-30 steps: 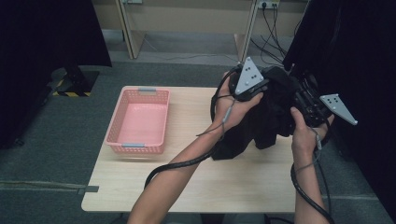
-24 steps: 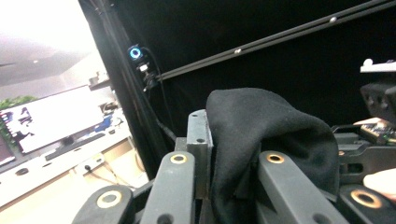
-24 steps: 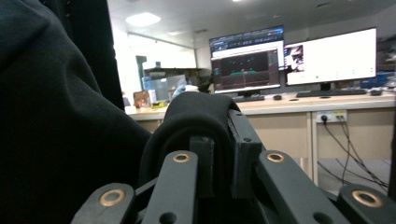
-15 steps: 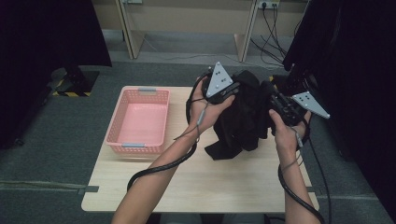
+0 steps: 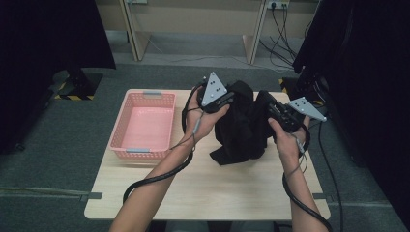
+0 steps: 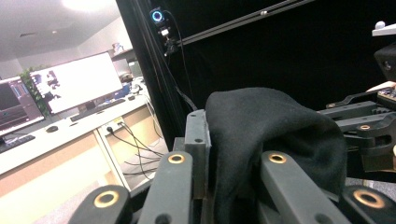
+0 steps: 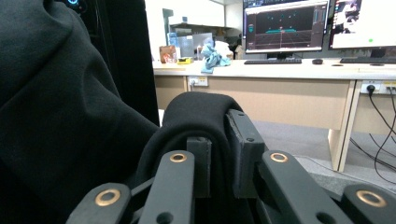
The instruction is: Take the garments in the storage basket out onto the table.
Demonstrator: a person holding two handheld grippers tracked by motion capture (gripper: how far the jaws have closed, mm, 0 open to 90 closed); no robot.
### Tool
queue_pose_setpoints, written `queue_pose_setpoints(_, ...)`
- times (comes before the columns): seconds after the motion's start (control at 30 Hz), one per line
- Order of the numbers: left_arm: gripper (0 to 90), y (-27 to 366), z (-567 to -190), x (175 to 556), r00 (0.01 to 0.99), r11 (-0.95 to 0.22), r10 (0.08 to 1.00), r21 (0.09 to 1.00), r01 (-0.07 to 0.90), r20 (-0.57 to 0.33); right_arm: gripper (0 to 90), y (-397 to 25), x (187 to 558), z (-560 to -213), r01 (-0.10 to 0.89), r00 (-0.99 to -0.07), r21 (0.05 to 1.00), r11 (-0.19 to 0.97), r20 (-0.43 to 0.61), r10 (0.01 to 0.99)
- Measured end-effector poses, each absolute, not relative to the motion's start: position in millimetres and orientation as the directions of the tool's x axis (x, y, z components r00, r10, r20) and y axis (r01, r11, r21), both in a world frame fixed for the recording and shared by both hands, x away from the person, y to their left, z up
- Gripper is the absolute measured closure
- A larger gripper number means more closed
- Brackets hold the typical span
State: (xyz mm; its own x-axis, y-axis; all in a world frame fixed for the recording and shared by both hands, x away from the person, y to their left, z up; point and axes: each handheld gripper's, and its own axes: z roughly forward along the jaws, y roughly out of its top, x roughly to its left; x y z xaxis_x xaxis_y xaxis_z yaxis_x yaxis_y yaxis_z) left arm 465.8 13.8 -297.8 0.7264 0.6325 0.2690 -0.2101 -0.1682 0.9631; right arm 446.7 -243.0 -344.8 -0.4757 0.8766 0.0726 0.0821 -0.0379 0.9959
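Note:
A black cloth garment [image 5: 241, 130] hangs between my two grippers above the wooden table [image 5: 203, 193], its lower end touching the tabletop. My left gripper [image 5: 227, 99] is shut on one upper fold of the black garment [image 6: 266, 126], which drapes over its jaws. My right gripper [image 5: 268, 108] is shut on another fold of the black garment [image 7: 201, 116], pinched between its jaws. More of the cloth fills the left side of the right gripper view. Both grippers are held close together over the right half of the table.
A pink plastic basket [image 5: 126, 126] with nothing in it stands on the table's left part. Black curtains hang to the left and right. Desks with monitors [image 7: 285, 25] stand beyond. Cables trail from both grippers along the forearms.
Both grippers have carried the black garment leftward, from the table's right edge toward its middle, and the cloth now hangs lower onto the tabletop.

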Motion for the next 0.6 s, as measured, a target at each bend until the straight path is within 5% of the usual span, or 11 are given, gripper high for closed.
queue_pose_setpoints(0.6,79.3,19.4,-331.1,473.2,0.724,-0.196,0.645,0.969,-0.150,0.243,78.6,-234.1,452.4,-366.8,0.157,-0.504,0.988,0.017,0.065,0.861)
